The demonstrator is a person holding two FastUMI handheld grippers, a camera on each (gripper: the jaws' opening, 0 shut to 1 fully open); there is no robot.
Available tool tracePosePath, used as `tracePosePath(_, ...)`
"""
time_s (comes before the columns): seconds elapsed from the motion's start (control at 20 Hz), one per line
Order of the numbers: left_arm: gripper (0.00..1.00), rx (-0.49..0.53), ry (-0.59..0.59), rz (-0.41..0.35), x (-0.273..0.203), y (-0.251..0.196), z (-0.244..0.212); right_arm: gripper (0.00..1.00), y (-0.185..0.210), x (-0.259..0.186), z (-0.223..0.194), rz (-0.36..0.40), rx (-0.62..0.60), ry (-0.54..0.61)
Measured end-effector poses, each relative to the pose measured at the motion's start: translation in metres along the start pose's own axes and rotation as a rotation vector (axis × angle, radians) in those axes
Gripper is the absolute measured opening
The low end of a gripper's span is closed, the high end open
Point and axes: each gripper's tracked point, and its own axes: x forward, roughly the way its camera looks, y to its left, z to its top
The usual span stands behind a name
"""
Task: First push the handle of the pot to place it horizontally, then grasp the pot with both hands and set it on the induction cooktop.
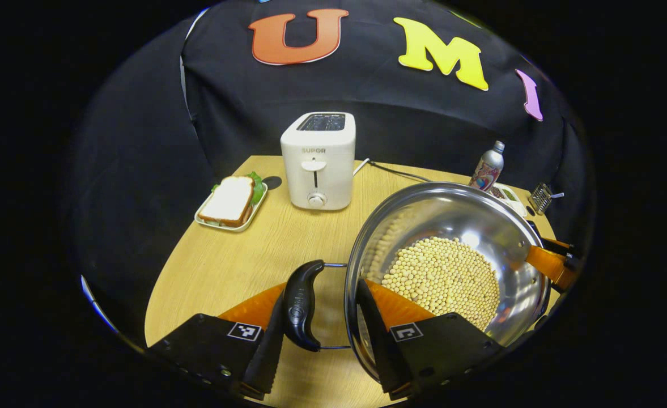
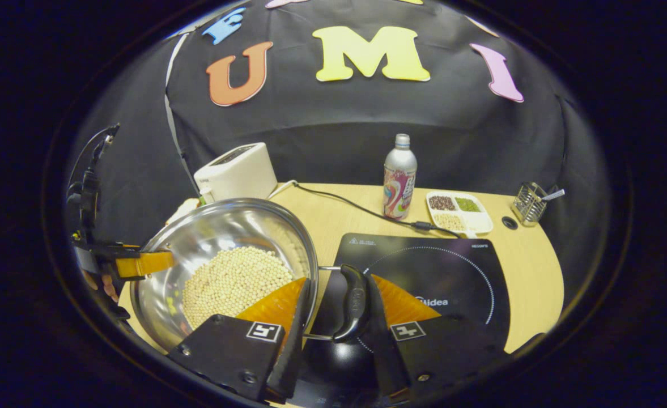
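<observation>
Nearest the lens in the left gripper view, the left gripper [image 1: 324, 362] is seen straddling the pot's black side handle [image 1: 302, 305], one finger just touching it and the other at the rim, so a firm clench cannot be told. In the right gripper view the right gripper [image 2: 333, 368] is set likewise about the opposite handle [image 2: 353, 303]. The steel pot [image 2: 220, 226], filled with pale beans [image 2: 234, 283], is seen beside the induction cooktop [image 2: 458, 272] on the wooden table [image 1: 220, 266]. A toaster [image 1: 318, 160] is placed behind.
</observation>
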Motion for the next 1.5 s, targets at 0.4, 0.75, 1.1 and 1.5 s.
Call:
tracePosePath(0.4, 0.67, -0.005, -0.035, -0.018, -0.043, -0.061, 0.038, 0.56, -0.053, -0.052, 0.047, -0.007, -0.001, -0.034)
tracePosePath(0.75, 0.67, 0.045, -0.063, -0.064, -0.052, -0.139, 0.059, 0.56, -0.128, -0.082, 0.066, -0.047, 0.020, -0.050)
tracePosePath(1.1, 0.67, 0.093, -0.063, -0.105, -0.050, -0.207, 0.072, 0.56, -0.194, -0.100, 0.069, -0.093, 0.051, -0.070)
tracePosePath(1.5, 0.67, 0.122, -0.058, -0.115, -0.026, -0.248, 0.069, 0.56, -0.238, -0.090, 0.057, -0.124, 0.085, -0.045)
